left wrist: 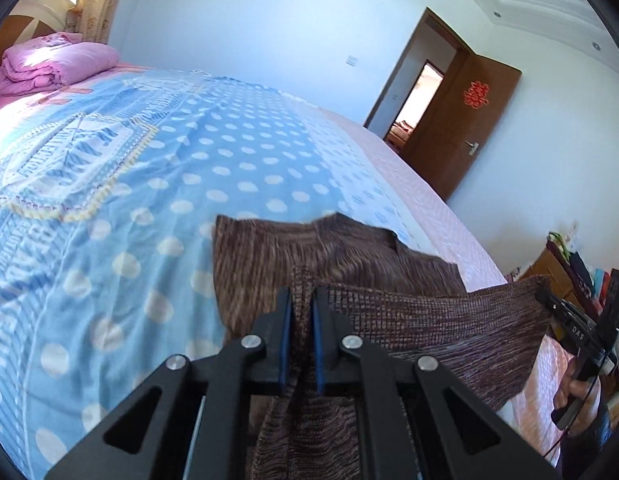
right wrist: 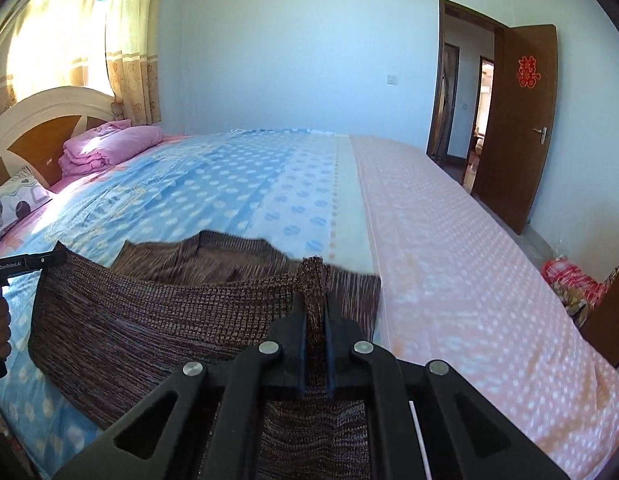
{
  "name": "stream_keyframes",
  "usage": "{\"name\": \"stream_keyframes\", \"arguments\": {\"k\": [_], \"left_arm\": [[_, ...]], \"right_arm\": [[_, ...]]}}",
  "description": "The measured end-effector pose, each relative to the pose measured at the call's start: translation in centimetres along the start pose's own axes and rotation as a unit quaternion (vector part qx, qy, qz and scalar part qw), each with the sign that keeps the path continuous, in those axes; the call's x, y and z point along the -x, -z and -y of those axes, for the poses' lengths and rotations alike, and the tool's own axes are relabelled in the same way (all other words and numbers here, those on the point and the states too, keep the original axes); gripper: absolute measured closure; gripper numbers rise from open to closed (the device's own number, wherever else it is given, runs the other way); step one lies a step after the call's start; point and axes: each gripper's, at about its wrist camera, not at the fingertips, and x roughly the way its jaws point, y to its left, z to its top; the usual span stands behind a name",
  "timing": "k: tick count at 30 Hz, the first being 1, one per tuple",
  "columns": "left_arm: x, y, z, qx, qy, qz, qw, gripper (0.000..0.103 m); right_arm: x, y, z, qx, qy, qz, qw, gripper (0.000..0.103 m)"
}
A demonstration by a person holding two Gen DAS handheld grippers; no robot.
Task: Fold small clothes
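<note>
A brown knitted garment (left wrist: 349, 256) lies partly on the bed, its near edge lifted and stretched between my two grippers. My left gripper (left wrist: 301, 294) is shut on one corner of the garment. My right gripper (right wrist: 314, 298) is shut on the other corner; the garment (right wrist: 149, 312) spans leftward from it. The right gripper also shows at the right edge of the left wrist view (left wrist: 549, 296), and the left gripper at the left edge of the right wrist view (right wrist: 53, 258). The far part of the garment rests flat on the blue dotted bedsheet (left wrist: 189, 152).
A folded pink quilt (right wrist: 105, 146) sits by the wooden headboard (right wrist: 41, 120). A pink dotted sheet (right wrist: 449, 240) covers the bed's right part. An open brown door (right wrist: 513, 120) stands beyond. Cluttered items (left wrist: 581, 268) and red fabric (right wrist: 569, 280) lie beside the bed.
</note>
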Motion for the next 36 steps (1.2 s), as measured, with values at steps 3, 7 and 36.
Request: {"name": "stream_keyframes", "arguments": {"k": [3, 7, 36], "left_arm": [[-1.1, -2.3, -0.6, 0.012, -0.01, 0.009, 0.9998, 0.093], [-3.9, -5.4, -2.1, 0.043, -0.016, 0.02, 0.9988, 0.093], [-8.3, -3.0, -0.2, -0.033, -0.135, -0.021, 0.9901, 0.035]], "right_arm": [[-2.9, -2.4, 0.2, -0.001, 0.014, 0.01, 1.0, 0.096], [-7.5, -4.4, 0.5, -0.011, 0.031, 0.011, 0.999, 0.096], [-6.2, 2.9, 3.0, -0.11, 0.053, -0.061, 0.991, 0.07]]}}
